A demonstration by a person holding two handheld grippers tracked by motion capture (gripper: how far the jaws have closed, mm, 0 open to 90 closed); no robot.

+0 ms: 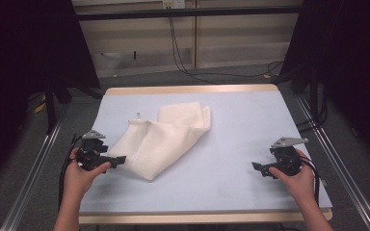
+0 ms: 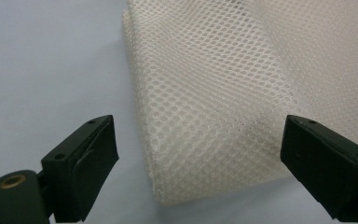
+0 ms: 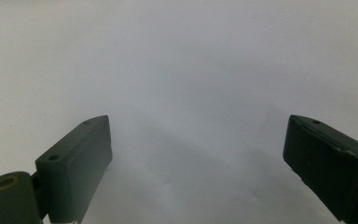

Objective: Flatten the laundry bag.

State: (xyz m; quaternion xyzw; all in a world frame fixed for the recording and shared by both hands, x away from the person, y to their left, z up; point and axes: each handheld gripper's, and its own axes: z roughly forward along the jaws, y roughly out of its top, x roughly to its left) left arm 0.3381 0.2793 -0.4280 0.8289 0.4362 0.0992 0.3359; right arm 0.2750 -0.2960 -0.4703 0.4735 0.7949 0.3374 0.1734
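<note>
A cream mesh cloth (image 1: 164, 137) lies crumpled and partly folded on the pale blue table mat (image 1: 241, 130), left of centre. My left gripper (image 1: 119, 159) is at the cloth's near left edge, open, its jaws pointing right toward the fabric. In the left gripper view the mesh cloth (image 2: 223, 93) fills the space ahead, and its folded corner lies between the wide-apart jaws of my left gripper (image 2: 198, 158). My right gripper (image 1: 256, 168) rests at the right of the mat, well away from the cloth, open. Between the spread jaws of my right gripper (image 3: 198, 158) lies bare mat.
The mat covers a wooden table (image 1: 192, 89) with metal rails (image 1: 337, 159) along both sides. Black cables (image 1: 183, 62) trail on the grey floor beyond the far edge. Dark curtains (image 1: 24, 53) hang at left and right.
</note>
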